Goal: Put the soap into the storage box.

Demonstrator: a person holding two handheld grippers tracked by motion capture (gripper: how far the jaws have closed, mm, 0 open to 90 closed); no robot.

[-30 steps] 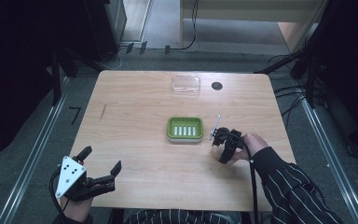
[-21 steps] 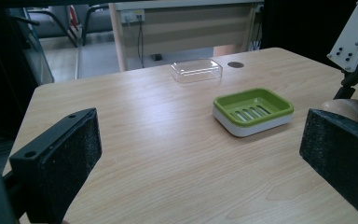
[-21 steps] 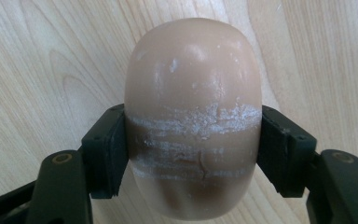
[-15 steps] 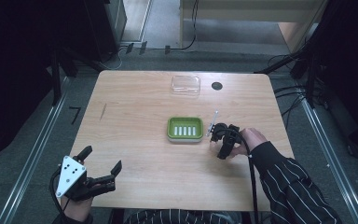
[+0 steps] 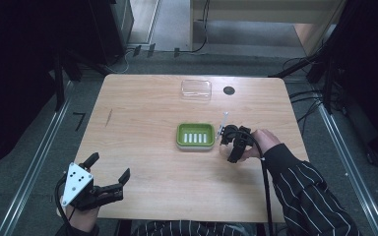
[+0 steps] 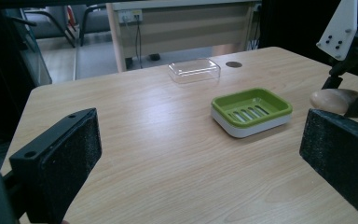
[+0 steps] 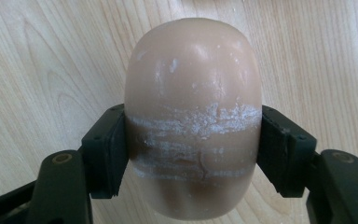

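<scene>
A beige oval soap bar (image 7: pixel 193 116) with white scuffs lies on the wood, and my right gripper (image 7: pixel 193 154) is shut on its sides. In the high view this right gripper (image 5: pixel 232 142) sits just right of the green soap dish (image 5: pixel 179 136), which holds nothing. From the left gripper view the soap bar (image 6: pixel 335 100) rests on the table beside the dish (image 6: pixel 223 100). My left gripper (image 5: pixel 109 167) is open at the table's front left corner. Between its jaws, the left gripper (image 6: pixel 200 154) has only bare table.
A clear plastic lid (image 5: pixel 196 90) lies at the back of the table (image 5: pixel 142 128), with a round black hole (image 5: pixel 229 90) to its right. Dark chairs and cables surround the table. A striped sleeve (image 5: pixel 305 191) comes in from the bottom right.
My right gripper has crept slightly toward the far side and the dish, with the soap between its jaws. The left gripper has stayed put.
</scene>
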